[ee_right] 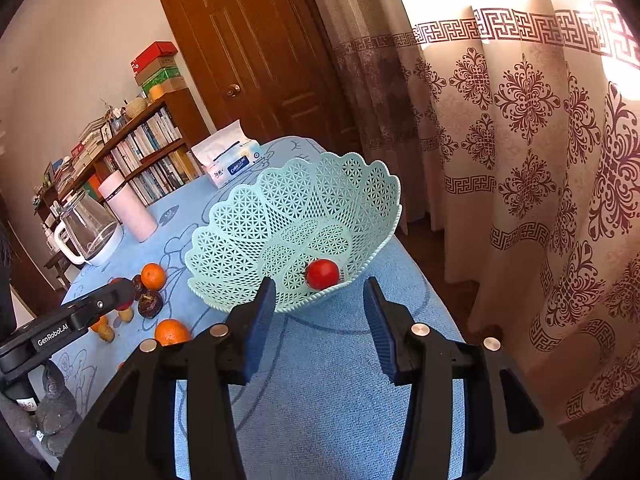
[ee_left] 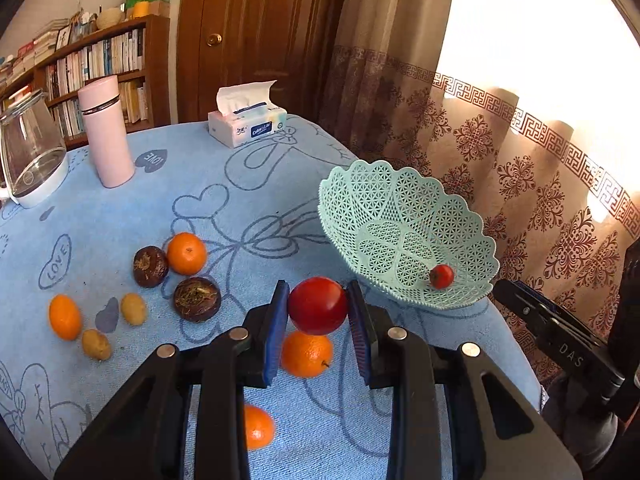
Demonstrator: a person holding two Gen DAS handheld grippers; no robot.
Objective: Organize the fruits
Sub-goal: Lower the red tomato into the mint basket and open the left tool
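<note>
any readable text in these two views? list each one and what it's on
"GenRobot.AI": side of the black left gripper, right wrist view.
"DAS": black right gripper's body, left wrist view.
"LOVE": heart outline on the blue printed tablecloth; again, upside down, on a dark heart.
"Colour Life", roughly: blue label on the white tissue pack; blurred.
Book spines on the wooden bookshelf and red box: too small to read.

A: The basket looks like pale green plastic lattice, slightly shiny. The tomato is smooth and glossy.

B: The worktop wears a soft, matt blue cloth with a towel-like nap. The gripper pads are ribbed blue, its body matt black plastic.

A: The two dark brown fruits look rough and fibrous; the door is varnished wood.
</note>
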